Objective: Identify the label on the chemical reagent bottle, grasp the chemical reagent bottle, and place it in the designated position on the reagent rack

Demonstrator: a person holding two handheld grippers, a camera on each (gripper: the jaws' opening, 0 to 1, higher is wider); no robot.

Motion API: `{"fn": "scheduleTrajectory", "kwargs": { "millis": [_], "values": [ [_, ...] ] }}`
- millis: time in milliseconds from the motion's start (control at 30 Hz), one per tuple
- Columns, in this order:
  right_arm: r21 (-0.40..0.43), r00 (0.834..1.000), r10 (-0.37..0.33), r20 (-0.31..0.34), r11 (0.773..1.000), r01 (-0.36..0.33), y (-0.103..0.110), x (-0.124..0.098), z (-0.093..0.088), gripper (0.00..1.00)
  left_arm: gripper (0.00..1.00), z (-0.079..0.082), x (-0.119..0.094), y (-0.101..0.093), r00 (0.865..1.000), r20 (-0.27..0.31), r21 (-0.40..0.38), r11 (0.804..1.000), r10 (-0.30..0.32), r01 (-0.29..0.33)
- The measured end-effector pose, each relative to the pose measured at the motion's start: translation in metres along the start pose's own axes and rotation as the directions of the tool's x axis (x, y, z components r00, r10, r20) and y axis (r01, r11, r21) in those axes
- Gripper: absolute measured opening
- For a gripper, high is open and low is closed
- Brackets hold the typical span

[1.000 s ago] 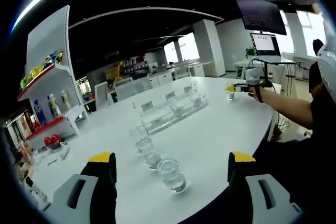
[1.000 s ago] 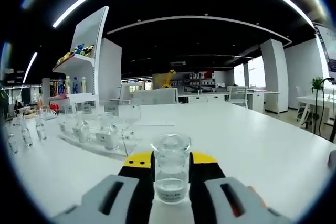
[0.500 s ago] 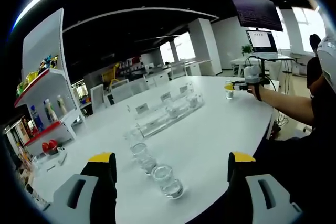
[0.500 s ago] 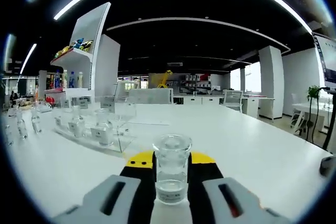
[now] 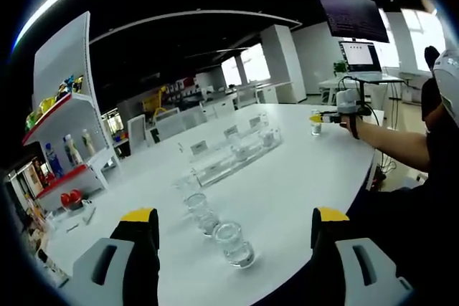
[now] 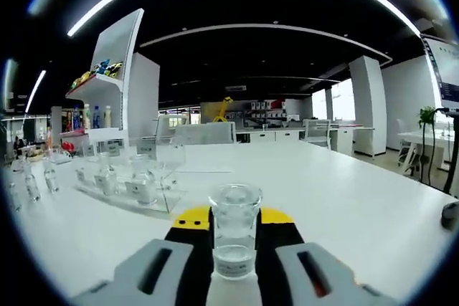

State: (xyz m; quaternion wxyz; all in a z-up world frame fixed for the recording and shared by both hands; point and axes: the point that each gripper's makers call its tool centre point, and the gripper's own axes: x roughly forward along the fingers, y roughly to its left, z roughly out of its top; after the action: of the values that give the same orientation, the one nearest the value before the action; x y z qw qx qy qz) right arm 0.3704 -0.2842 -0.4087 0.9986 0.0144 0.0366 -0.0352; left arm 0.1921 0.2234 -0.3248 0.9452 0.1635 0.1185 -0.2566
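Right gripper view shows your right tongs (image 6: 234, 221) clamped on a clear reagent bottle (image 6: 234, 229), held upright above the white tabletop (image 6: 344, 198). The clear reagent rack (image 6: 133, 177) sits to the left, with bottles in it. In the left gripper view your left tongs (image 5: 233, 221) stand wide apart with nothing between them, over a row of loose bottles (image 5: 208, 216) on the tabletop.

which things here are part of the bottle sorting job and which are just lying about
Job: glass bottle held in the right tool; clear rack; spare bottles before the open left tool.

Lying about: white shelf of goods; laptop; chairs.
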Motion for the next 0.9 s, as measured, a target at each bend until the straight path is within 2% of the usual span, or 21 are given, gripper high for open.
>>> {"fn": "scheduleTrajectory", "kwargs": {
  "millis": [500, 733, 900],
  "values": [
    [0.023, 1.000, 0.004, -0.013, 1.000, -0.004, 0.000, -0.005, 0.000, 0.18, 0.87, 0.000, -0.002, 0.001, 1.000, 0.003, -0.003, 1.000, 0.007, -0.007],
    [0.031, 1.000, 0.015, -0.005, 0.999, -0.014, 0.006, -0.014, 0.008, 0.18, 0.87, 0.000, -0.005, 0.004, 1.000, 0.007, -0.008, 1.000, 0.019, -0.018],
    [0.030, 0.999, 0.035, 0.014, 0.999, -0.035, 0.012, -0.020, 0.021, 0.18, 0.87, 0.000, -0.004, 0.004, 1.000, 0.006, -0.005, 1.000, 0.020, -0.020]
  ]
}}
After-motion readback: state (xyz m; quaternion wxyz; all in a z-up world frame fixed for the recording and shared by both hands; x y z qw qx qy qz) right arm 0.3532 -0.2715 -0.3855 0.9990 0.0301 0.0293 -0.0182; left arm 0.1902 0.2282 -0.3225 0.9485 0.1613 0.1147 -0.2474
